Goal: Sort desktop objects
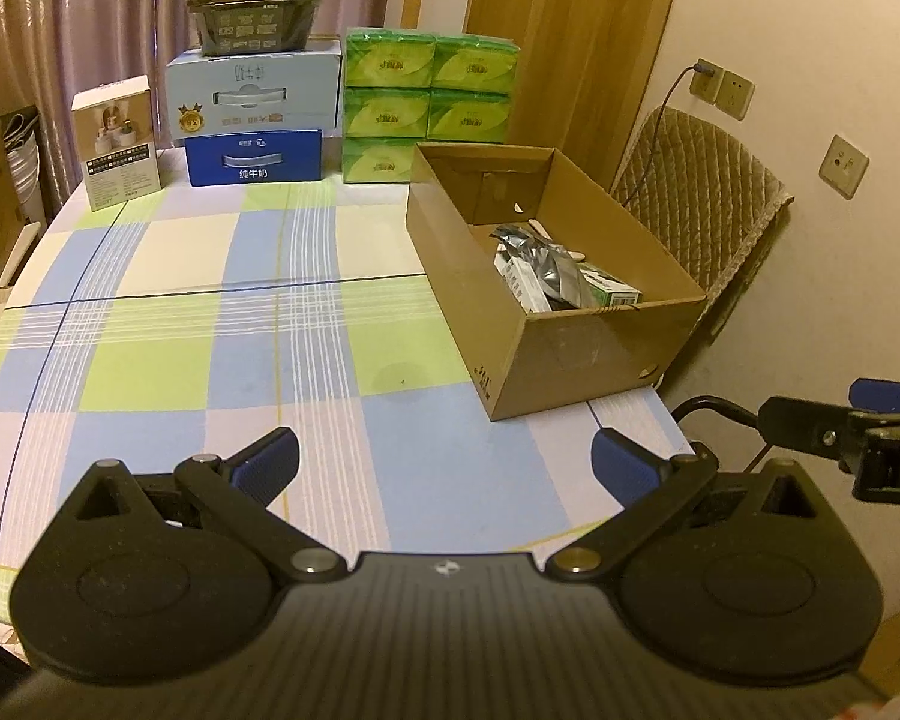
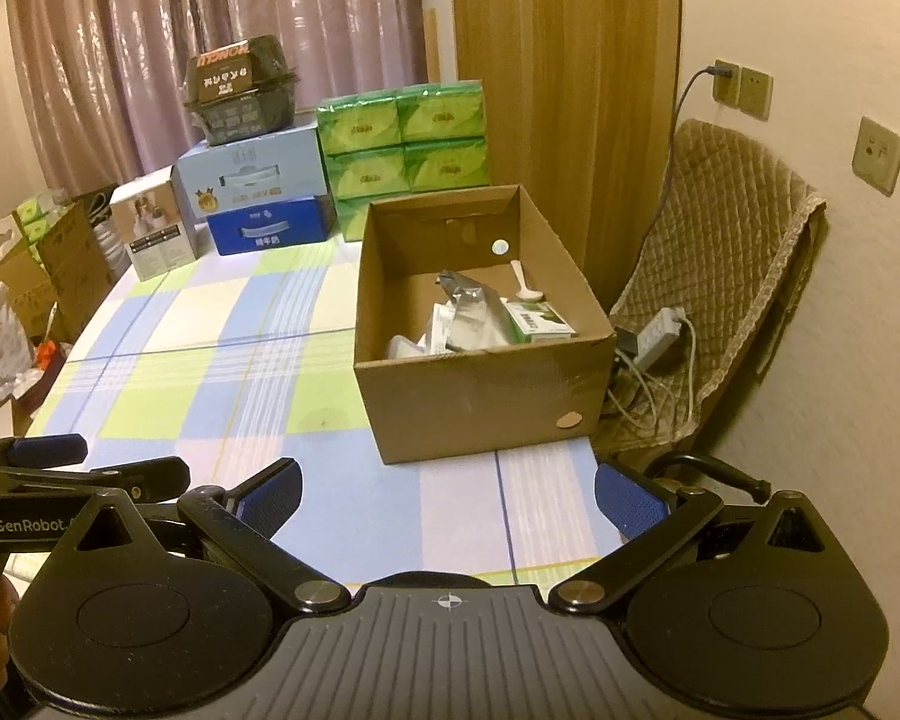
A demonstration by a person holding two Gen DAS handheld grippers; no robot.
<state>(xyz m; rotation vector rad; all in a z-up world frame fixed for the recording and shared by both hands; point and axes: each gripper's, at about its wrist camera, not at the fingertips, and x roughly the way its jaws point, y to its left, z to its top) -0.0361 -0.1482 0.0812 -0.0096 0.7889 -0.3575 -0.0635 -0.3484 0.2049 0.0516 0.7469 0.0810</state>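
An open cardboard box (image 1: 576,360) (image 2: 486,396) stands on the right side of the checked tablecloth (image 1: 240,330) (image 2: 222,360). Inside it lie a silver foil pouch (image 1: 543,264) (image 2: 474,315), a green and white carton (image 1: 609,291) (image 2: 540,324), a white plastic spoon (image 2: 525,285) and other small packets. My left gripper (image 1: 447,468) is open and empty, above the near table edge, short of the box. My right gripper (image 2: 448,495) is open and empty, just in front of the box. Each gripper shows at the edge of the other's view.
At the back stand a small white product box (image 1: 120,141) (image 2: 156,225), stacked blue milk cartons (image 1: 255,120) (image 2: 258,198) with a black container (image 1: 252,0) (image 2: 240,90) on top, and green tissue packs (image 1: 426,102) (image 2: 402,144). A padded chair (image 1: 696,210) (image 2: 720,276) with a power strip (image 2: 654,330) stands right.
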